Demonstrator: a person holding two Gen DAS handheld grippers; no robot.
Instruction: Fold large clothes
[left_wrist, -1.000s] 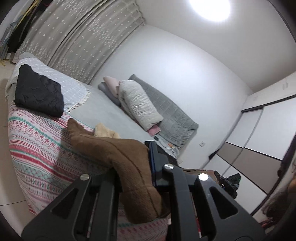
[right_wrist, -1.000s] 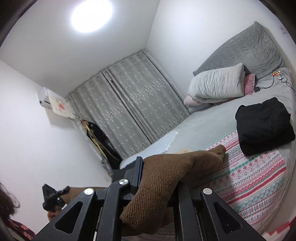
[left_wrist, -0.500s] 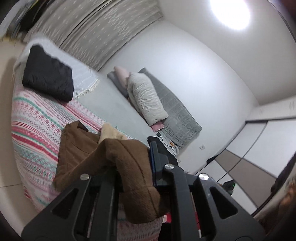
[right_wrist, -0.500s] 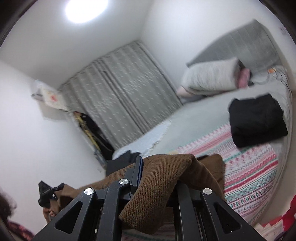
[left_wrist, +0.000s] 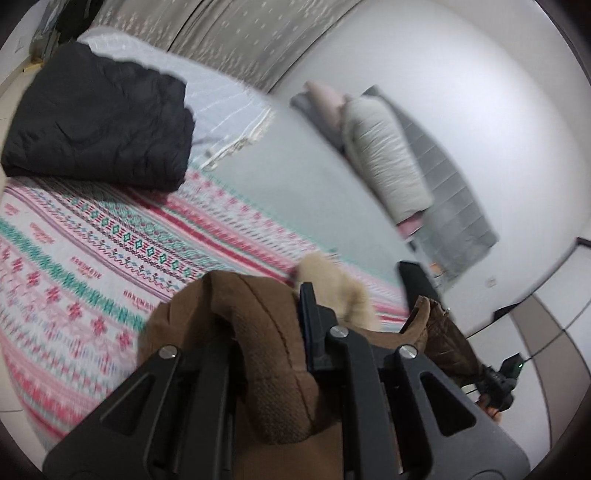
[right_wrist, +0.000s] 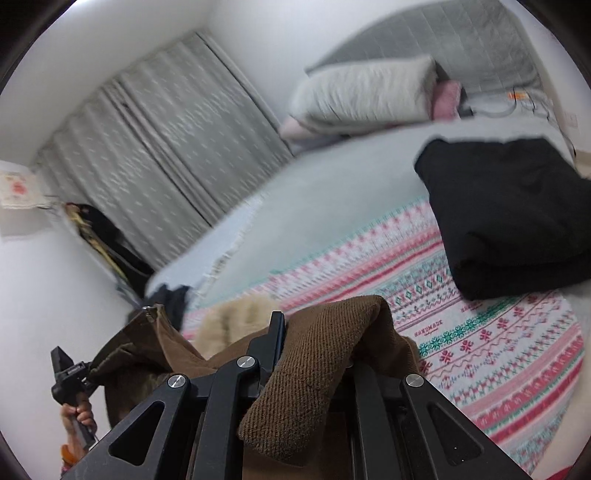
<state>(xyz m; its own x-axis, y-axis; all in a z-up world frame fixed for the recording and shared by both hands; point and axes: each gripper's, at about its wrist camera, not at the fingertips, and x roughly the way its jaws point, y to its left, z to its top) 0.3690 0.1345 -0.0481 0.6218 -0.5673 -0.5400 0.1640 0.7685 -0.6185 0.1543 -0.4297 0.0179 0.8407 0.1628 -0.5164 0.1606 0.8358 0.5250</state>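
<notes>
A brown coat (left_wrist: 266, 332) with a cream furry lining (left_wrist: 332, 280) hangs between both grippers over the patterned blanket (left_wrist: 92, 258). My left gripper (left_wrist: 269, 325) is shut on a thick brown fold of it. In the right wrist view my right gripper (right_wrist: 317, 350) is shut on another fold of the brown coat (right_wrist: 314, 369), whose cream lining (right_wrist: 236, 317) and zipper edge (right_wrist: 149, 314) trail to the left. The other gripper (right_wrist: 68, 373), held in a hand, shows at the far left there. Both fingertip pairs are buried in fabric.
A folded black garment (left_wrist: 99, 122) lies on the blanket toward the bed's edge, also seen as a black garment (right_wrist: 509, 214) in the right wrist view. Pillows (left_wrist: 384, 155) and a grey quilt (left_wrist: 454, 206) line the wall. Grey curtains (right_wrist: 166, 147) hang behind. White wardrobe doors (left_wrist: 546, 325) stand at right.
Both grippers have swung down and forward toward the bed with the brown coat. The blanket and black garment now look closer and larger; the ceiling light has left both views.
</notes>
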